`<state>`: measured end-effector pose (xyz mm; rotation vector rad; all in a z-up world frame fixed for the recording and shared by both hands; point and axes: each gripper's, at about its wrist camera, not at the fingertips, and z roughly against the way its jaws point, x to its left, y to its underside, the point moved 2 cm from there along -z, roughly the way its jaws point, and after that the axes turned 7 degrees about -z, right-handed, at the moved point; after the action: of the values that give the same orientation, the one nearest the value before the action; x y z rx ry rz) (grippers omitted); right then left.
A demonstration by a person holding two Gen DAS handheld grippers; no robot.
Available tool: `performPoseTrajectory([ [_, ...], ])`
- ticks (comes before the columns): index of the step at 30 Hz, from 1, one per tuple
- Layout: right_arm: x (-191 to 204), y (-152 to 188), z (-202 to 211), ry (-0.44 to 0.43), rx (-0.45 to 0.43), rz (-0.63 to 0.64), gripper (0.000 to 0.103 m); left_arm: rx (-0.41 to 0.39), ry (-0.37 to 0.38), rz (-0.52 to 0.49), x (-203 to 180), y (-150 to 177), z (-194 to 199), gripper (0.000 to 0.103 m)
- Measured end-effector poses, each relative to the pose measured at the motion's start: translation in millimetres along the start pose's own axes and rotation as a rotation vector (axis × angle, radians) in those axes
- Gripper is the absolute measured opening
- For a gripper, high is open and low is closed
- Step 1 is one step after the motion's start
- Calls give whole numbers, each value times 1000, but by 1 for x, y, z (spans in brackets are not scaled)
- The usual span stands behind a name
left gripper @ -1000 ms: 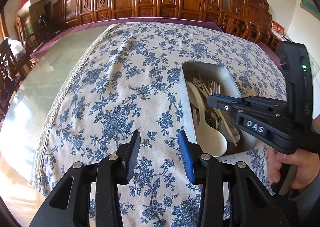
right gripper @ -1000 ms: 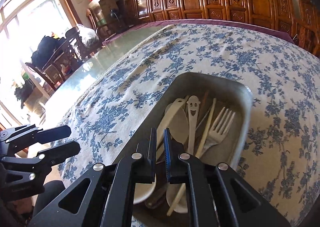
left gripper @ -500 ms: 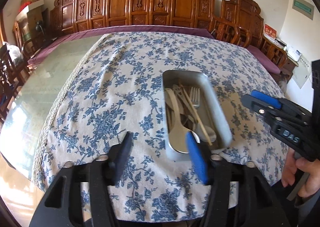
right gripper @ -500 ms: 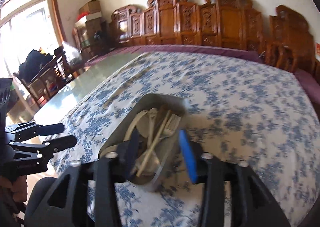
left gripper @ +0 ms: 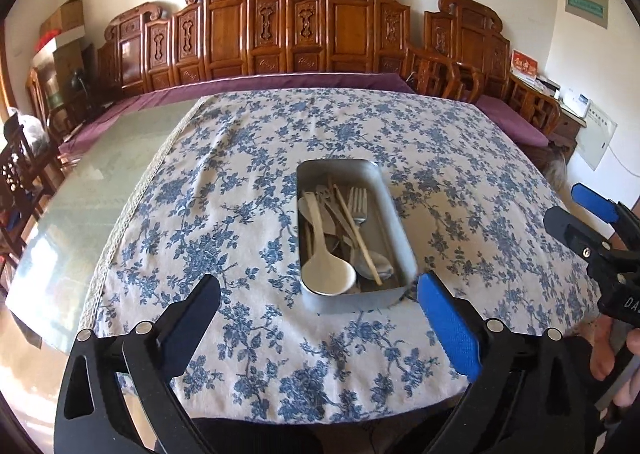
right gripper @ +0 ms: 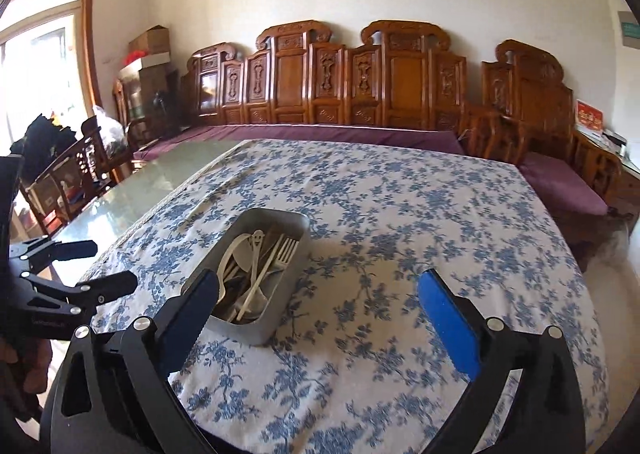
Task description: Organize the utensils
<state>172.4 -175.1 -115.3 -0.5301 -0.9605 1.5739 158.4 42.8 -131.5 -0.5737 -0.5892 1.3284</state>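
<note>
Jaws of both grippers, left (left gripper: 318, 308) and right (right gripper: 316, 300), opening wide, empty. Tray (left gripper: 400, 238) ahead of them; a careless re-approach could nudge it or tangle the utensils (left gripper: 340, 234).

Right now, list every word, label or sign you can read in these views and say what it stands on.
"DA", cut off by the picture's edge: white letters on the right gripper body.
Green wall sign: too small to read.
Red card on the side cabinet: gold characters, blurred.
Faint marking on the left gripper body: unreadable.
</note>
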Motion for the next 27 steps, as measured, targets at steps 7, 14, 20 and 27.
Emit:
performPoseTrajectory([
  [7,-15,5,33,59,-19,-36,100,3,15,-13,-26,4,10,95],
  [14,-33,10,60,91,-35,-66,100,-7,48,-26,-51,8,20,95],
  [20,-28,0,91,109,-90,-54,100,-79,38,-43,-60,-3,52,95],
  [27,-15,-16,135,105,-185,-40,100,-180,28,-38,-63,-18,99,95],
])
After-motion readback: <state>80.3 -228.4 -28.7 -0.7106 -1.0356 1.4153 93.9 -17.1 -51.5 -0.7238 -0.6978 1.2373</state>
